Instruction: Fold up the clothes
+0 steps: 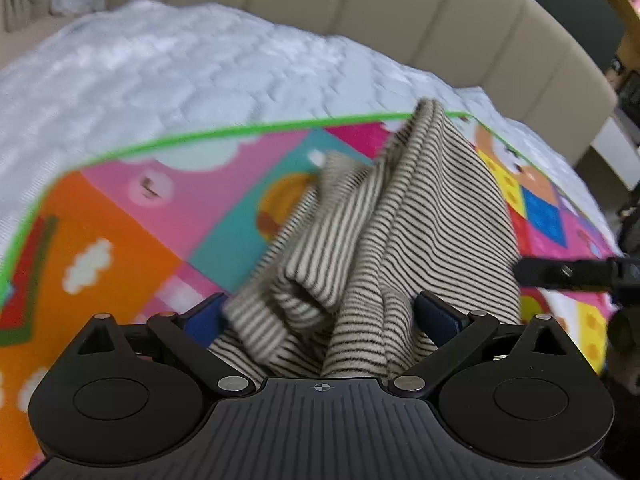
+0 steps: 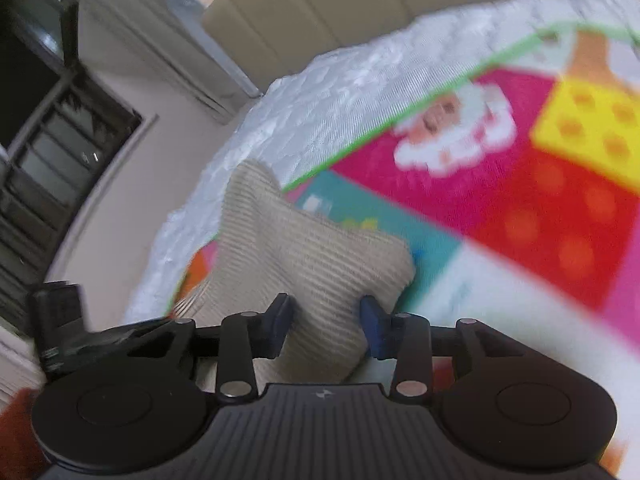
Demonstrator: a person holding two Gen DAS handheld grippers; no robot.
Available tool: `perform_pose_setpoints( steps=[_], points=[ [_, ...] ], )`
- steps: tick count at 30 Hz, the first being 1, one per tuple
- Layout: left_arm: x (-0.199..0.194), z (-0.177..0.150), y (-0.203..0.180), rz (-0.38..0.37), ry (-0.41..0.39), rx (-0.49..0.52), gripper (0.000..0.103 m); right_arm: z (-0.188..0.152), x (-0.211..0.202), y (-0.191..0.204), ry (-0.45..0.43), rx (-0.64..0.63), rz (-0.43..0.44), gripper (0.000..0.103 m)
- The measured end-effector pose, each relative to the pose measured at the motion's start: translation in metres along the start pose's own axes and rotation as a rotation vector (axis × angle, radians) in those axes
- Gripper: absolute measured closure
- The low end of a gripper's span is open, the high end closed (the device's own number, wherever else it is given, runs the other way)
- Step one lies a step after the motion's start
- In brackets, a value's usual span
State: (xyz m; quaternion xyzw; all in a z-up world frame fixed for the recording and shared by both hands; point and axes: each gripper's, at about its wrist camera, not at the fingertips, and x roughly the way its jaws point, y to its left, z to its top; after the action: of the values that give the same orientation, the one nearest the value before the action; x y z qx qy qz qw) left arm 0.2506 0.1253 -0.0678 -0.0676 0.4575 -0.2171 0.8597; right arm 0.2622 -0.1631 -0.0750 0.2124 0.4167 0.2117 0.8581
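Your left tool is spread wide, and the striped garment is bunched right between its blue pads, cloth pressing on both sides; the pads sit far apart, so I cannot tell whether they truly pinch it or the fabric just fills the gap. Your right tool is partly open, its pads either side of a fold of the same garment; the cloth touches the left pad, a sliver of gap shows at the right one, so a real grip is not clear there either. In the left wrist view your right tool's black finger pokes in from the right edge, just beside the garment's hem.

Beyond the tools, the garment rises in a crumpled peak off the play mat, beige with thin dark stripes, one rolled cuff opening toward you, folds running up to a point. It sits over the mat's middle, near its green-bordered far edge. The mat lies on a white quilted bed cover. Behind that stands a beige padded headboard. In the right view, a dark-framed door shows far left, heavily blurred.
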Motion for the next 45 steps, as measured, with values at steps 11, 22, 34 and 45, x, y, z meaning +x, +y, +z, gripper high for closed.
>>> perform_pose_setpoints(
  steps=[11, 22, 34, 45],
  points=[
    [0.021, -0.025, -0.065, -0.227, 0.074, 0.085, 0.0, 0.073, 0.053, 0.058, 0.034, -0.457, -0.128, 0.056],
    [-0.023, -0.032, -0.055, -0.253, -0.082, -0.113, 0.0, -0.01, -0.031, 0.052, -0.089, -0.564, -0.148, 0.045],
    [0.002, 0.065, 0.001, 0.136, -0.238, -0.351, 0.005, -0.056, -0.034, 0.069, -0.011, -0.716, -0.179, 0.049],
    [-0.03, -0.003, 0.022, 0.259, -0.258, -0.551, 0.005, -0.089, 0.014, 0.111, -0.087, -0.914, -0.254, 0.038]
  ],
)
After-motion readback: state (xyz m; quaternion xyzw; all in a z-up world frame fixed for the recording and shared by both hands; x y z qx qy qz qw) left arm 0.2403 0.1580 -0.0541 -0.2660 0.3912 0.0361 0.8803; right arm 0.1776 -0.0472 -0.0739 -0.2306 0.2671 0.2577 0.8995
